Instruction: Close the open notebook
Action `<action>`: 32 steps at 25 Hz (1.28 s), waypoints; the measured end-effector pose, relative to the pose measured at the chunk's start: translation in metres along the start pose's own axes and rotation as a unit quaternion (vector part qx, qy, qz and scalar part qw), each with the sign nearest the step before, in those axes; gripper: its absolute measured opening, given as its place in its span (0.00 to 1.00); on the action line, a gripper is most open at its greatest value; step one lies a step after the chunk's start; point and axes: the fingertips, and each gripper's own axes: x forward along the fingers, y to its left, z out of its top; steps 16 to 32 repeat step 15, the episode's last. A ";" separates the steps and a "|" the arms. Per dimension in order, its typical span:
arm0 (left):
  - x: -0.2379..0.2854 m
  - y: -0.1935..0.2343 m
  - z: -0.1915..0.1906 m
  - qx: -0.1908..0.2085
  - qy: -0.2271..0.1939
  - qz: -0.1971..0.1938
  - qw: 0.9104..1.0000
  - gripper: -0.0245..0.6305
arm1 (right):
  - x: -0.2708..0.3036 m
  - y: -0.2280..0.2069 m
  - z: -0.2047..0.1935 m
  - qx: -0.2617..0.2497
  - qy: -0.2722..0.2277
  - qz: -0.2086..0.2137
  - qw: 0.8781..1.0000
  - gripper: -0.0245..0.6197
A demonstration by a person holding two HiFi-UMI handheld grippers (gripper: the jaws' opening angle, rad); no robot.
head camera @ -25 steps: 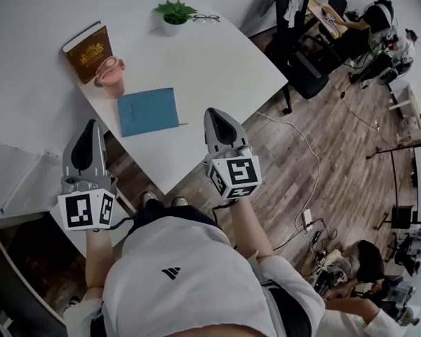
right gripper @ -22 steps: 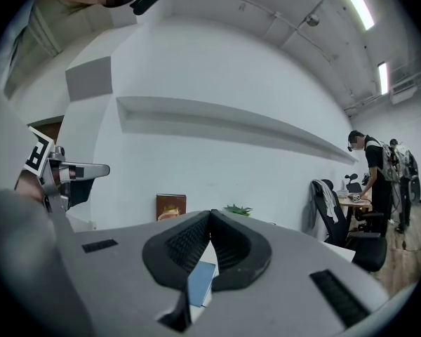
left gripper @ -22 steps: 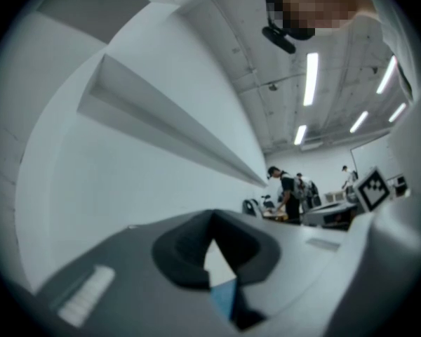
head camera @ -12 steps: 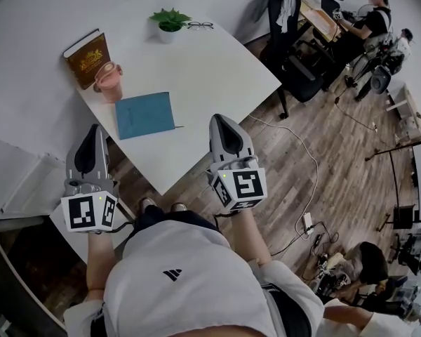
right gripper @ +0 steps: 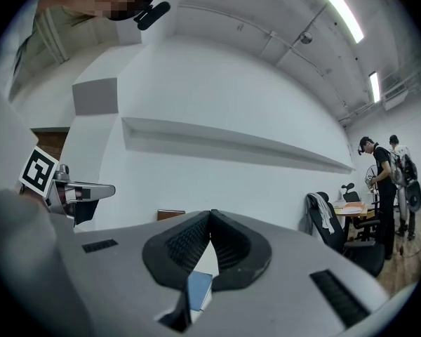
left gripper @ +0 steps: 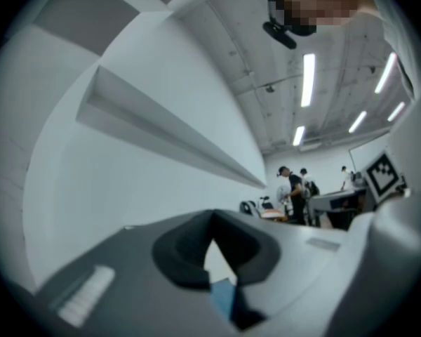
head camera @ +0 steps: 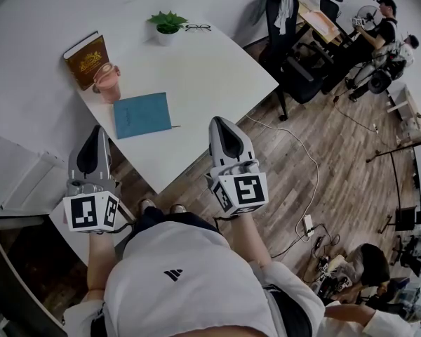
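Table (head camera: 210,69) bears a shut-looking notebook (head camera: 142,115); prodding it with my closed, empty left gripper (head camera: 97,129) or right gripper (head camera: 220,121) might shove it off.

L gripper (head camera: 96,132) & R gripper (head camera: 222,123) held out ahead of torso, side by side, well apart, approx level, pointing away from body. Both jaw pairs closed tip to tip, nothing between.

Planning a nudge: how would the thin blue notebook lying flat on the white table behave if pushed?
The thin blue notebook lies flat and closed, so it would probably slide, not tip, on the smooth-looking white table. It looks slim, so likely light, and perhaps bendy if lifted by one edge.
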 end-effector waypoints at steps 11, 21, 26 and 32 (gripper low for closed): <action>0.000 -0.007 -0.002 -0.001 0.006 0.005 1.000 0.05 | -0.003 -0.005 0.001 0.008 -0.002 0.005 1.000 0.04; 0.000 -0.002 -0.006 -0.003 0.007 0.007 1.000 0.05 | 0.001 -0.003 -0.001 0.009 -0.005 0.005 1.000 0.04; 0.000 -0.002 -0.006 -0.003 0.007 0.007 1.000 0.05 | 0.001 -0.003 -0.001 0.009 -0.005 0.005 1.000 0.04; 0.000 -0.002 -0.006 -0.003 0.007 0.007 1.000 0.05 | 0.001 -0.003 -0.001 0.009 -0.005 0.005 1.000 0.04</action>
